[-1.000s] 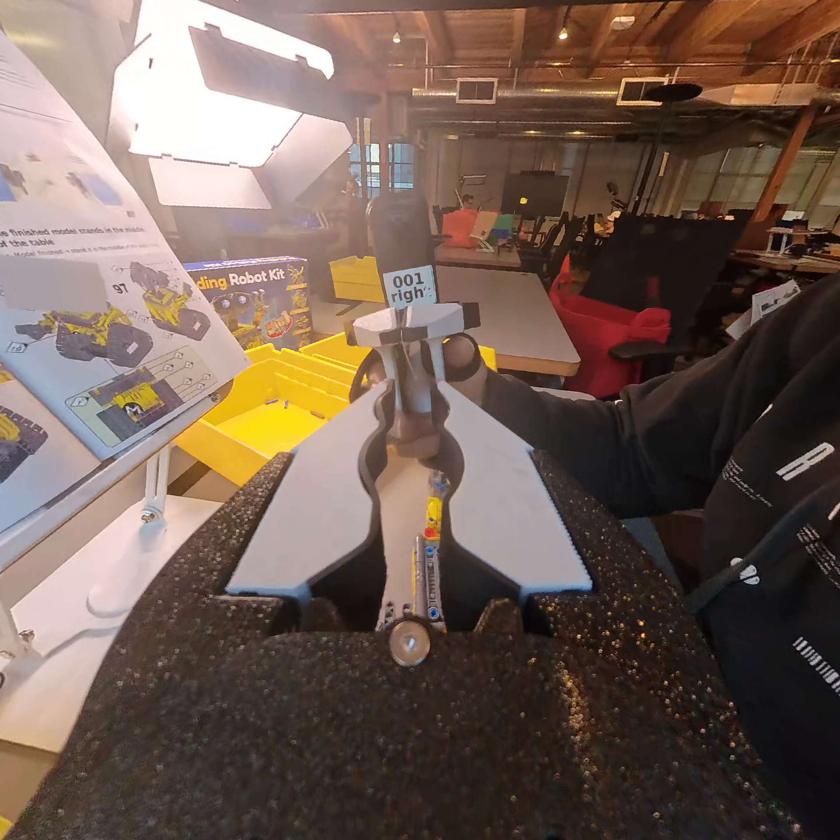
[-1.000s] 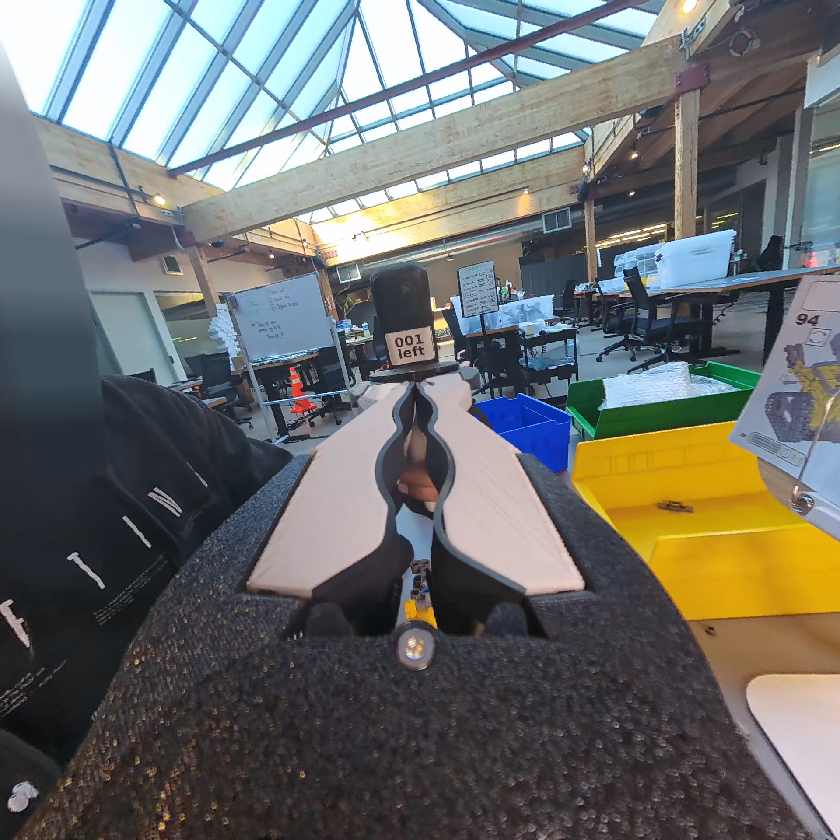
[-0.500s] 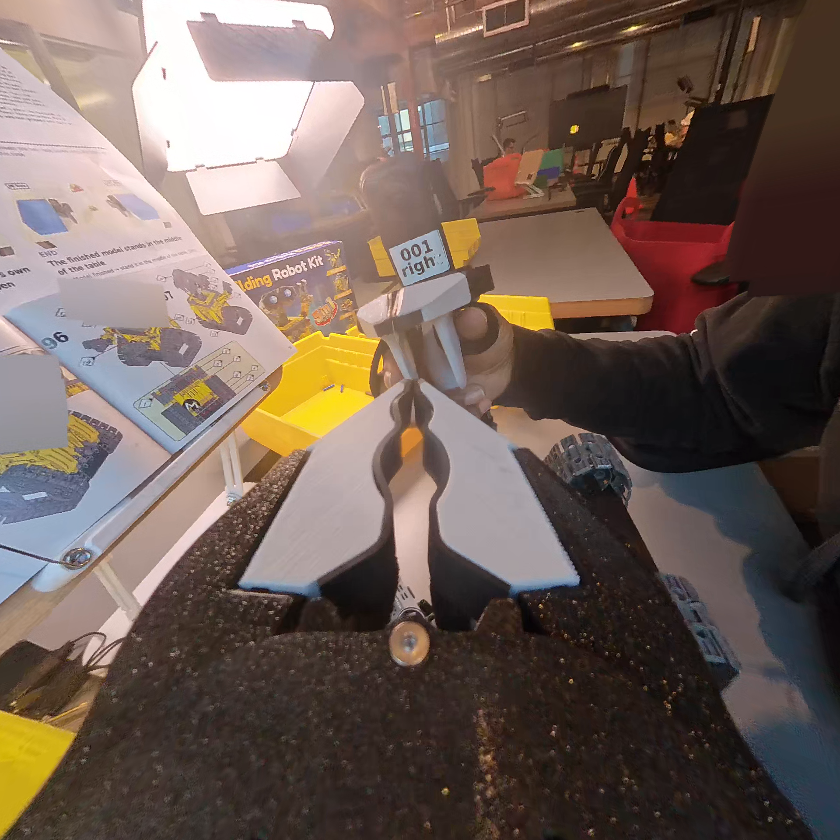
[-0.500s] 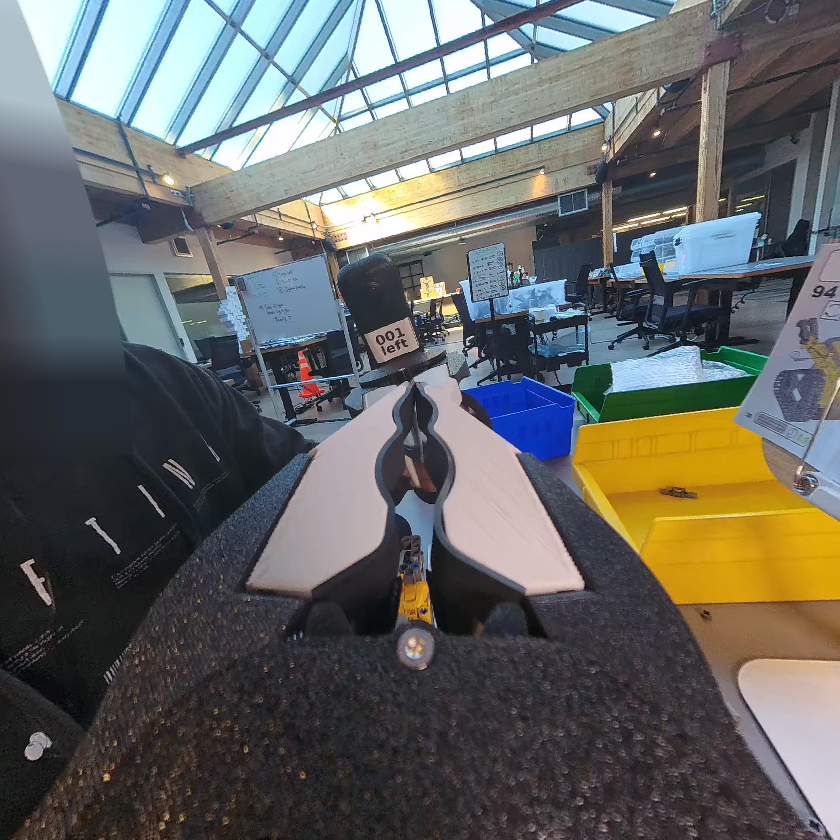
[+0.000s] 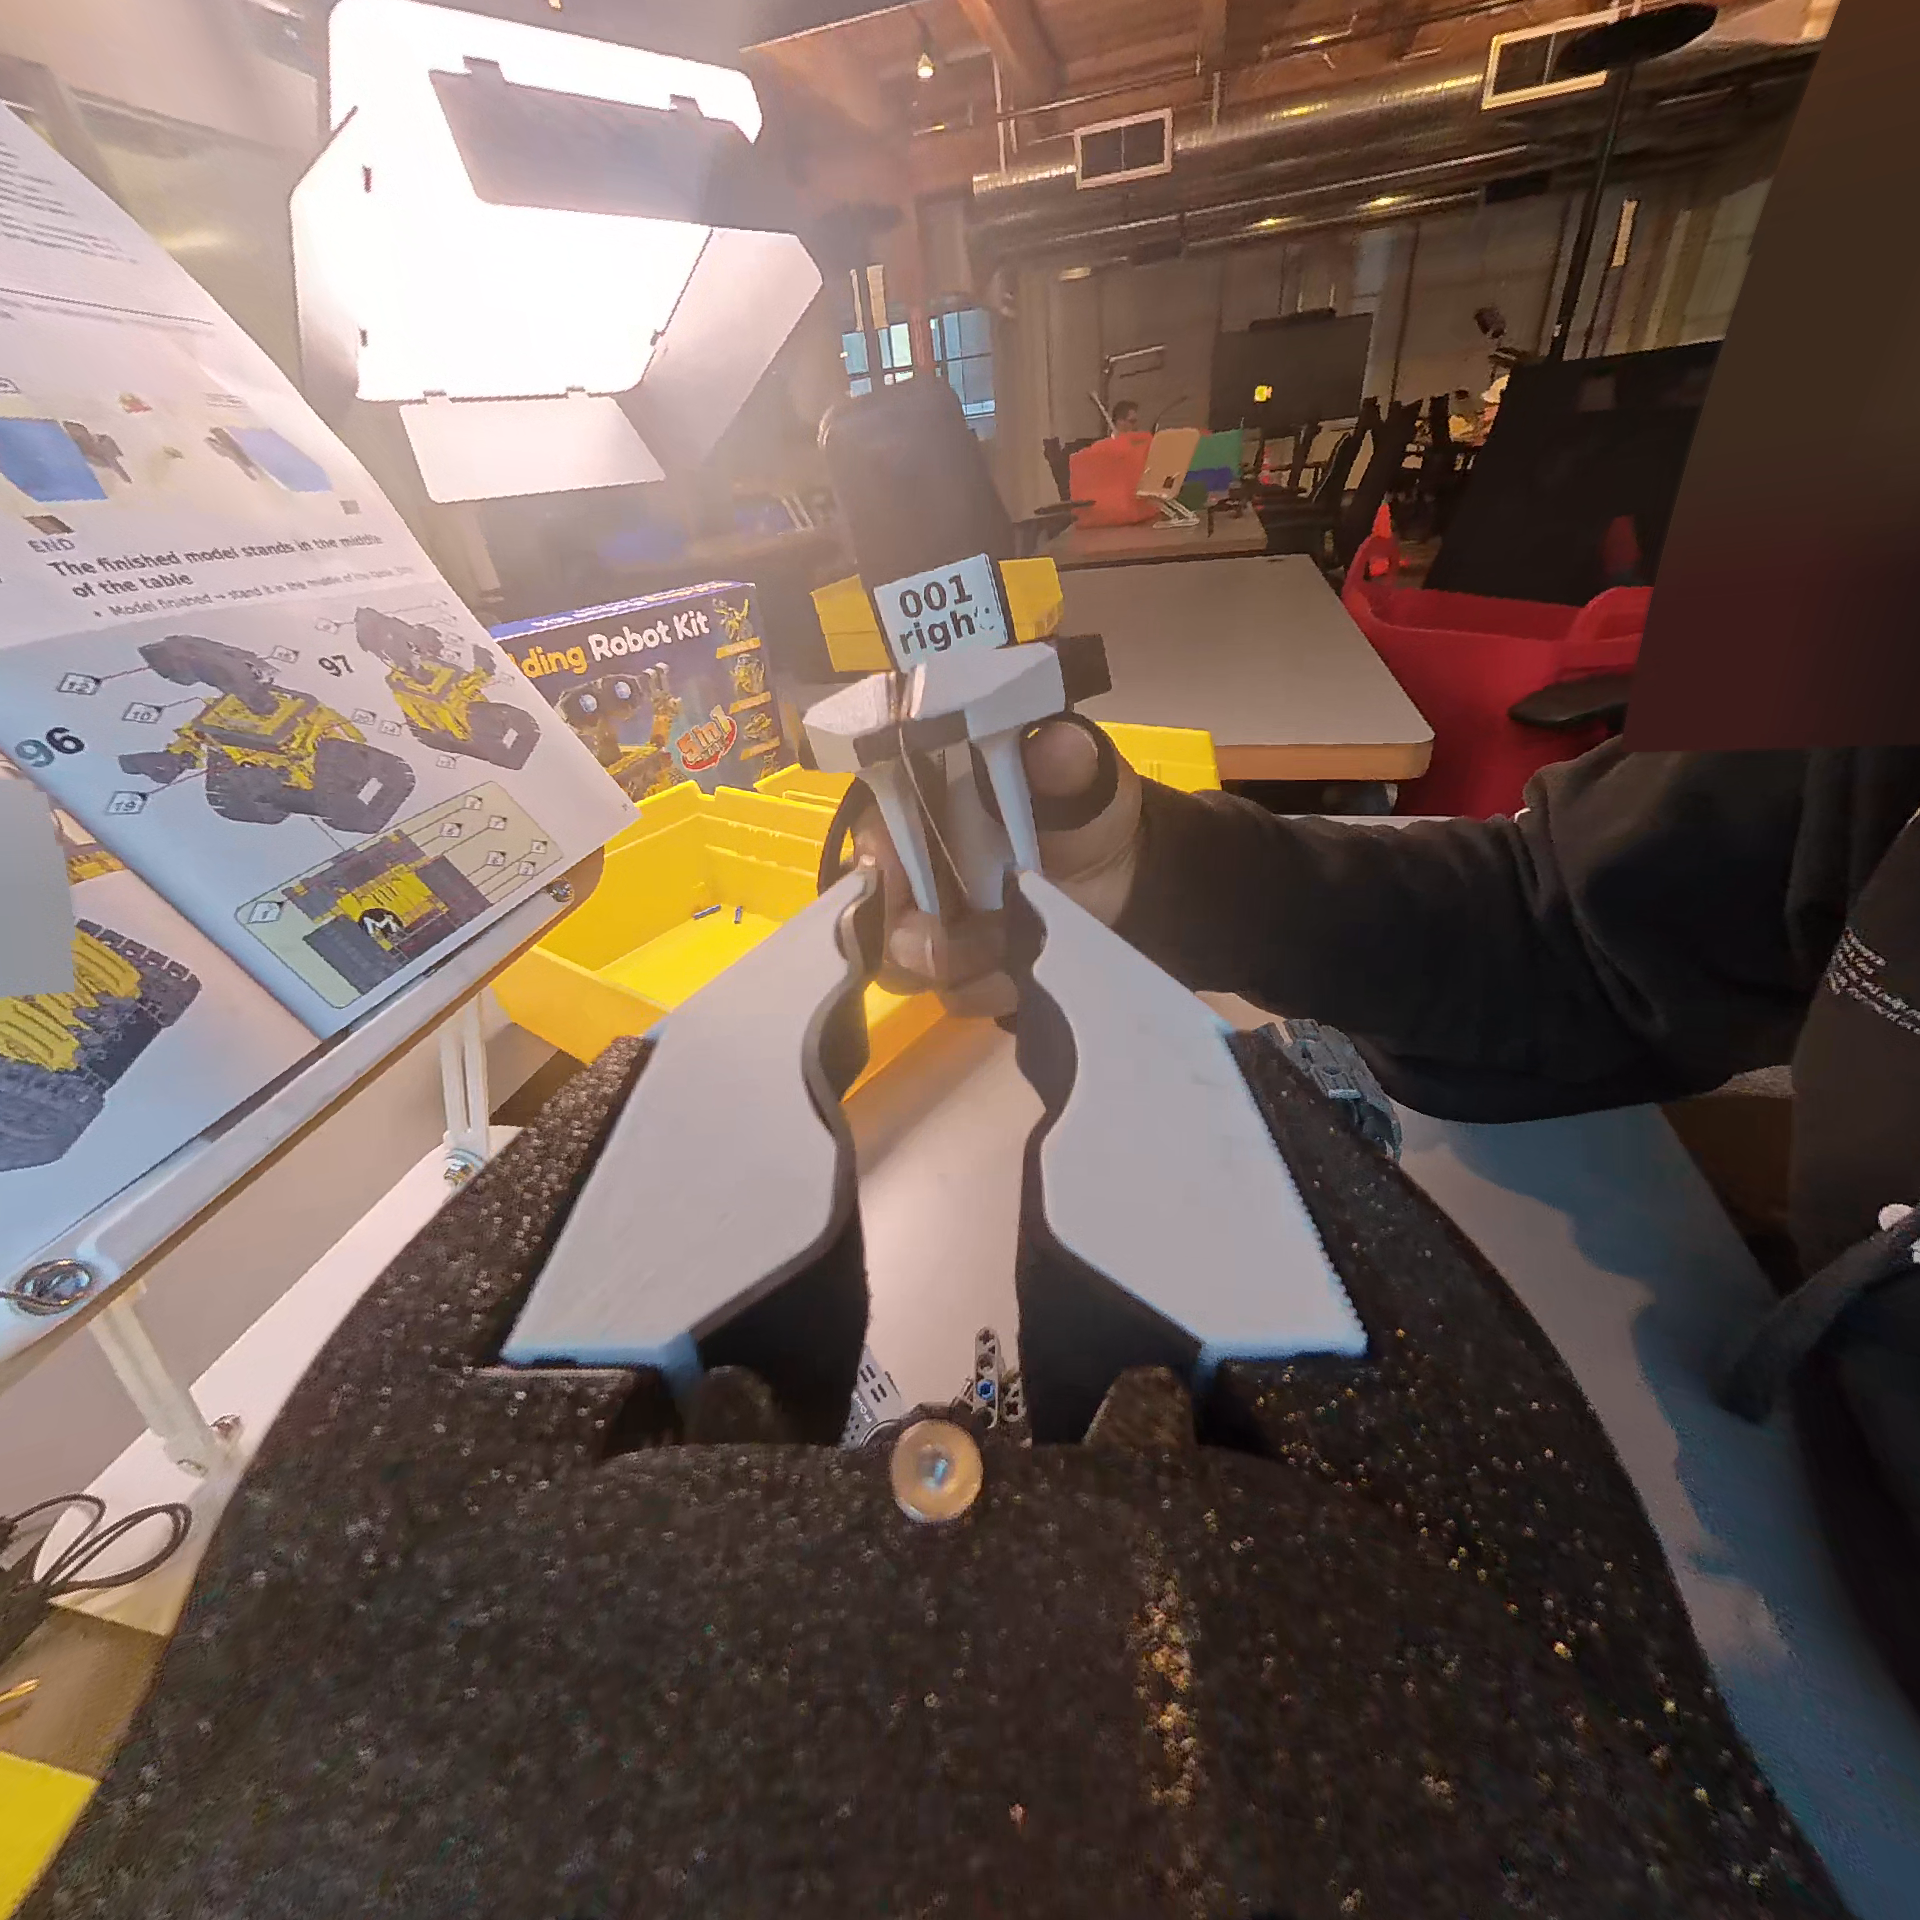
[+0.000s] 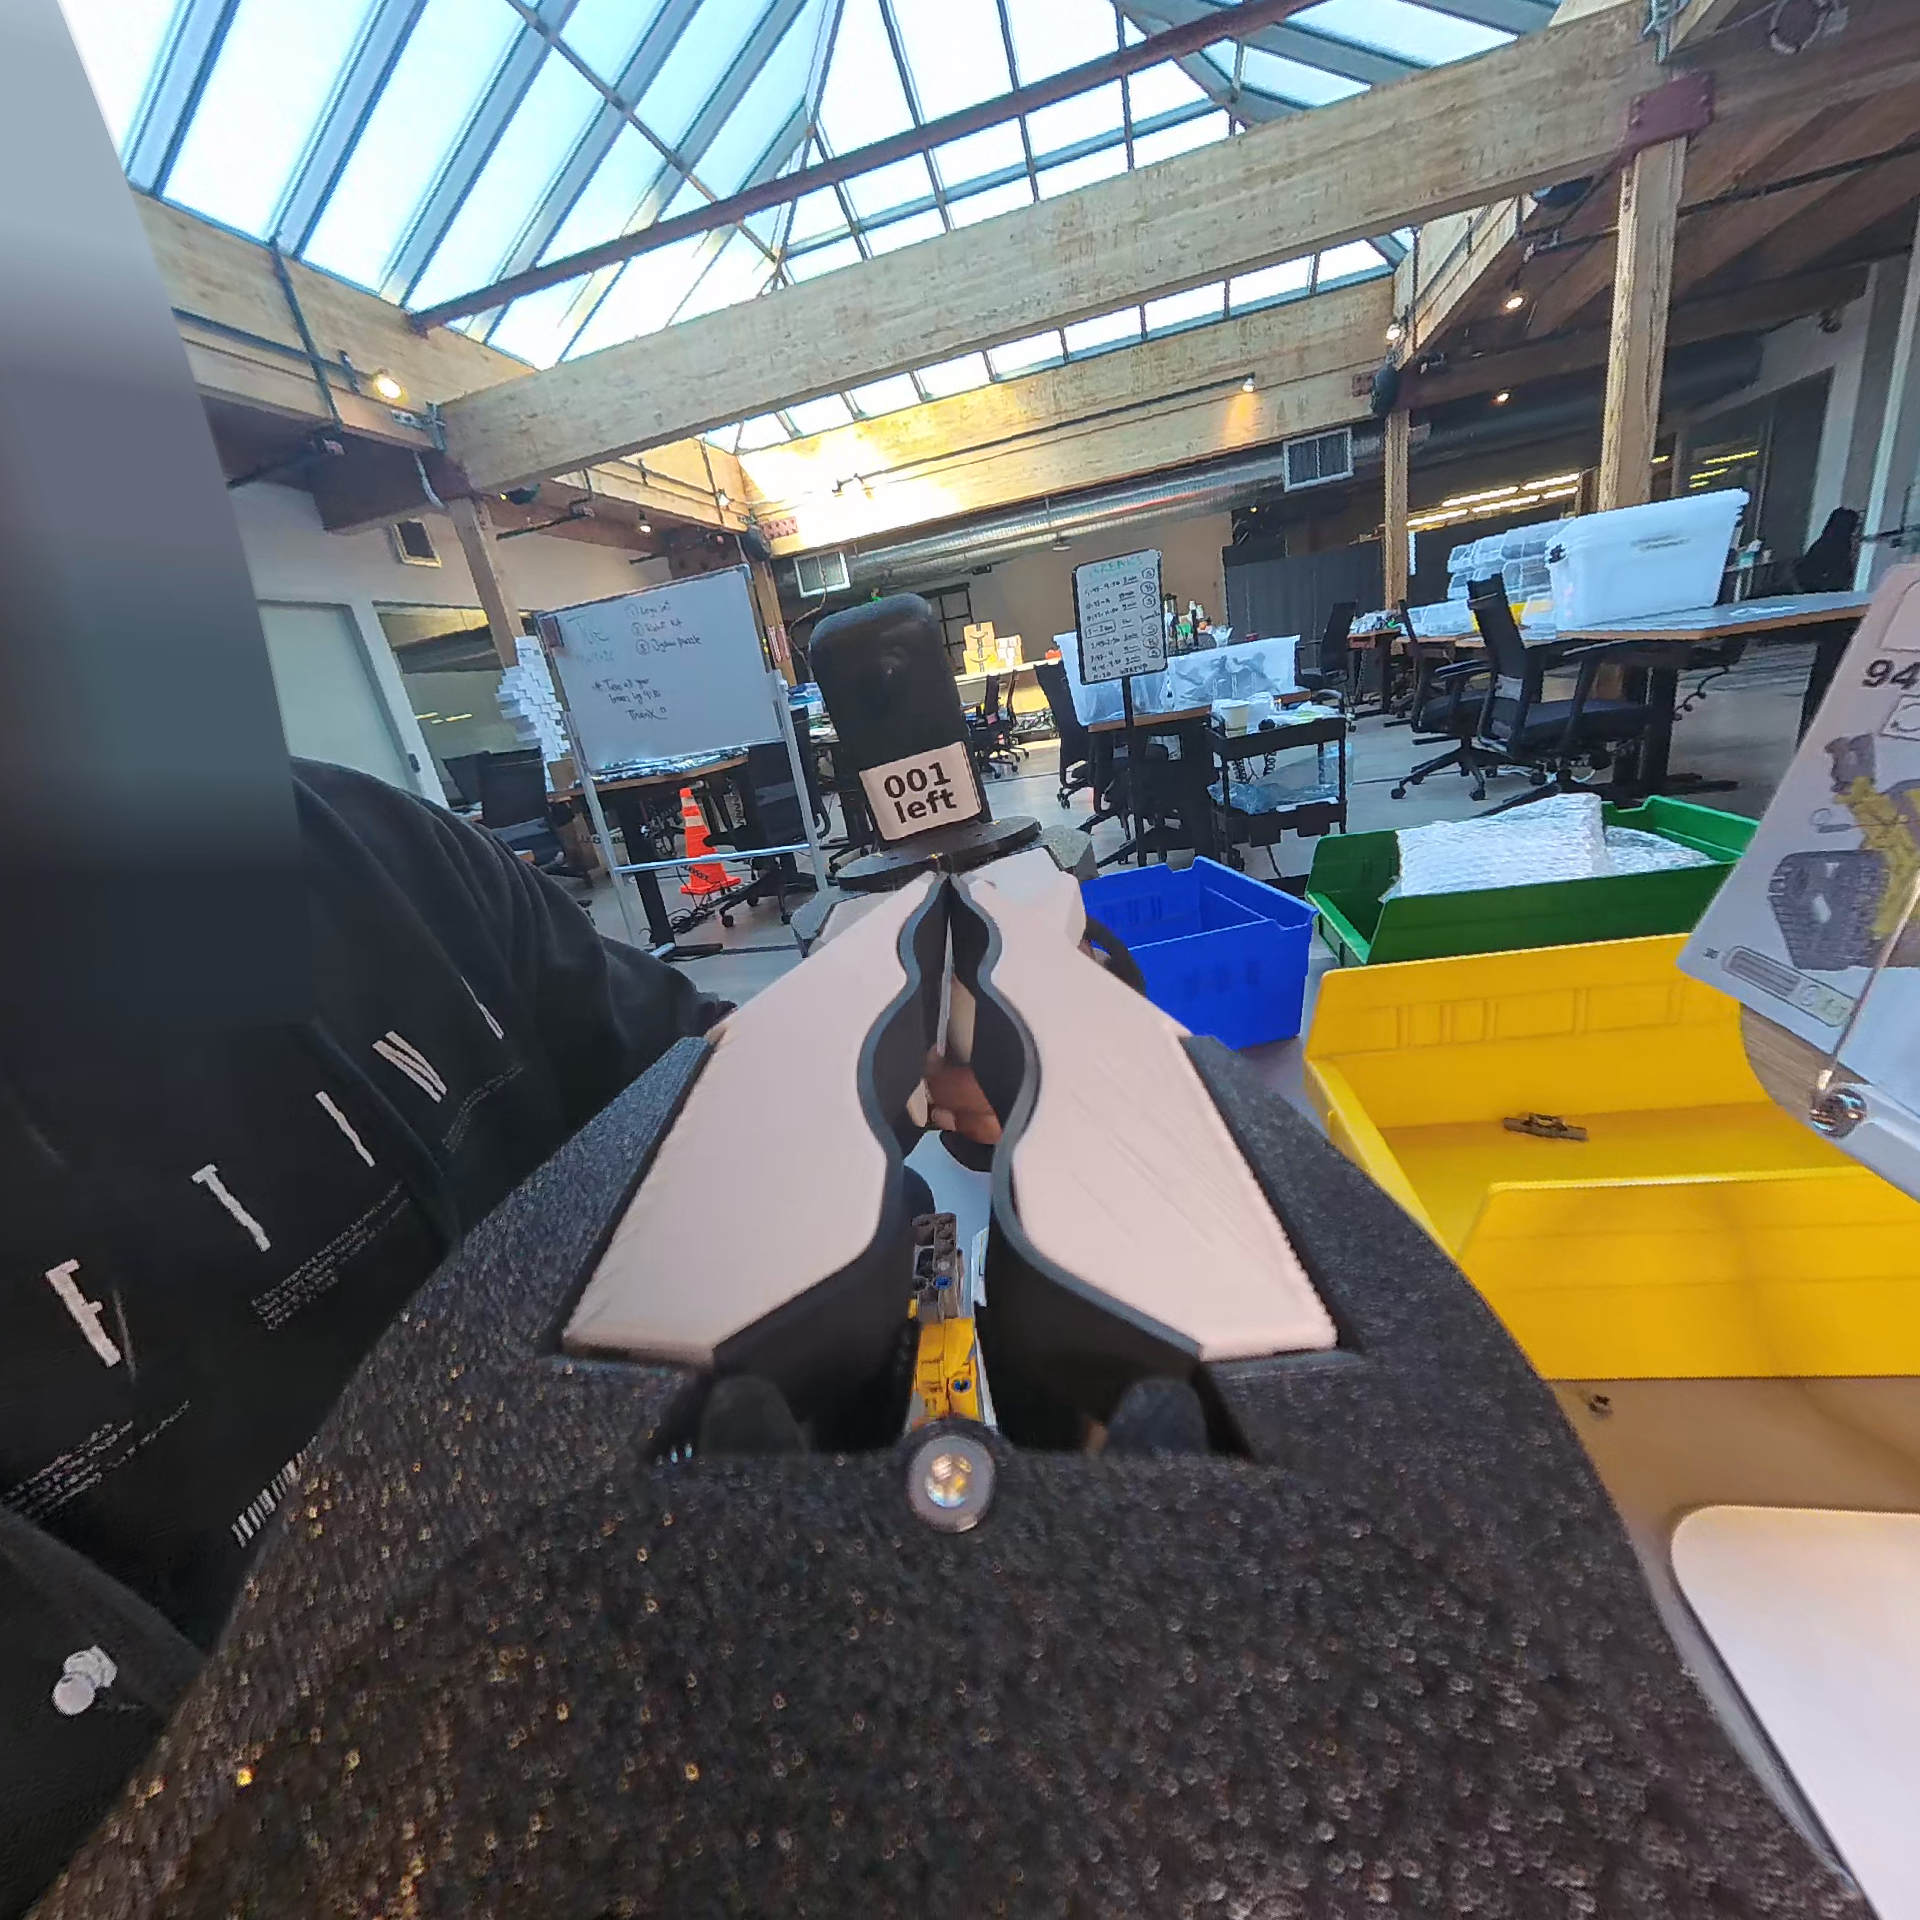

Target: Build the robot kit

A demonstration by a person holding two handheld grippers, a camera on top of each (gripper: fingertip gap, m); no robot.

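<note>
My left hand-held gripper [image 5: 940, 899] has its fingers spread apart with nothing between them; its tips flank the right hand-held gripper [image 5: 951, 894], which points back toward it, gripped by my hand [image 5: 1049, 821]. My right hand-held gripper [image 6: 951, 894] has its tips pressed together — whether anything thin is pinched there I cannot tell. Below it, seen in the gap near the finger bases, lies a yellow and grey brick assembly [image 6: 940, 1340] on the tabletop [image 6: 1829, 1662]. In the left wrist view, small grey beam pieces [image 5: 987, 1371] show low between the fingers, and a grey track piece [image 5: 1340, 1070] lies just beside my sleeve. An instruction booklet [image 5: 260, 727] leans on a stand to the left, with a yellow bin [image 5: 665, 935] and a kit box [image 5: 655, 675] behind it.
</note>
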